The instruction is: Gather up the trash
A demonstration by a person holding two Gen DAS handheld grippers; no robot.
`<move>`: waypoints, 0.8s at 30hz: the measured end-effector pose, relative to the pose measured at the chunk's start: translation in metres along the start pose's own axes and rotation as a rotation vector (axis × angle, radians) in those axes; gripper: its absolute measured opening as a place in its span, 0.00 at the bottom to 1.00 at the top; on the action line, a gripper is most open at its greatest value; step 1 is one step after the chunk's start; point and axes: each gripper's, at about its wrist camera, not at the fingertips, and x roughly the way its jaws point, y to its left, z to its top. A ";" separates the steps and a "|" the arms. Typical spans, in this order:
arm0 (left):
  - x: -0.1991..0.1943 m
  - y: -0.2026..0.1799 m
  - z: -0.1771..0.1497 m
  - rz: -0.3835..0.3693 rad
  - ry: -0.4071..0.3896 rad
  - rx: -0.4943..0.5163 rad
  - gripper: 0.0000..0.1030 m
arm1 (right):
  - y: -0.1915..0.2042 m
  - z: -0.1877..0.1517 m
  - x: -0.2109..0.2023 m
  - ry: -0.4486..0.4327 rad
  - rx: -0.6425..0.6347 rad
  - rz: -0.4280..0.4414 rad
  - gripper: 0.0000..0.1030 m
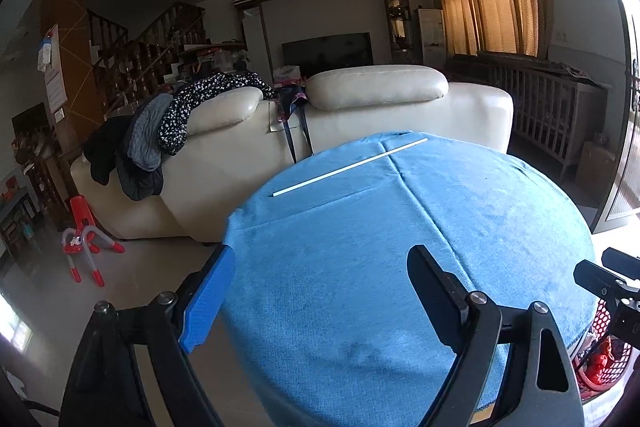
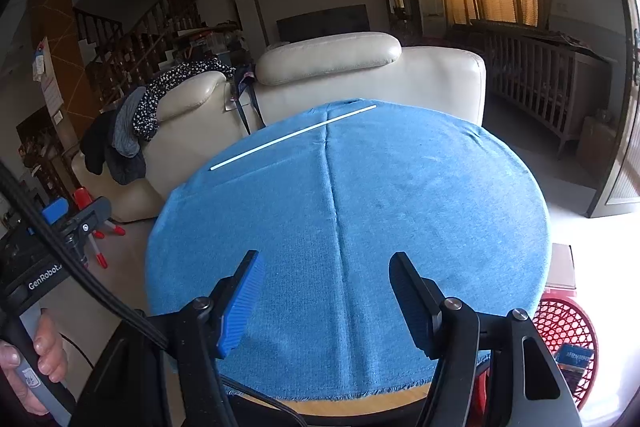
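Observation:
A long thin white stick (image 1: 349,167) (image 2: 292,137) lies across the far side of a round table covered with a blue cloth (image 1: 400,247) (image 2: 380,207). My left gripper (image 1: 320,291) hovers over the table's near left edge, jaws wide apart, nothing between them. My right gripper (image 2: 326,299) hangs above the near edge of the cloth, jaws apart and empty. A red mesh basket (image 2: 568,331) (image 1: 604,343) with a blue packet (image 2: 575,357) inside stands on the floor at the table's right. The left gripper (image 2: 78,217) also shows at the left in the right wrist view, held by a hand (image 2: 36,359).
A cream leather sofa (image 1: 360,107) (image 2: 360,75) draped with dark clothes (image 1: 160,135) backs onto the table's far side. A red and white plastic toy (image 1: 86,243) lies on the floor at left. A wooden crib (image 1: 552,107) stands at the right, stairs (image 1: 140,51) at back left.

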 end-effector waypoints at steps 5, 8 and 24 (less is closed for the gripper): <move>0.001 0.003 0.000 0.001 -0.002 -0.004 0.85 | 0.001 0.000 0.001 0.002 -0.001 0.000 0.67; 0.001 0.006 -0.001 -0.001 -0.001 -0.011 0.85 | 0.004 0.001 0.002 0.002 -0.006 0.000 0.67; 0.005 0.020 -0.006 -0.012 0.006 -0.039 0.85 | 0.023 0.004 0.006 0.008 -0.030 0.002 0.67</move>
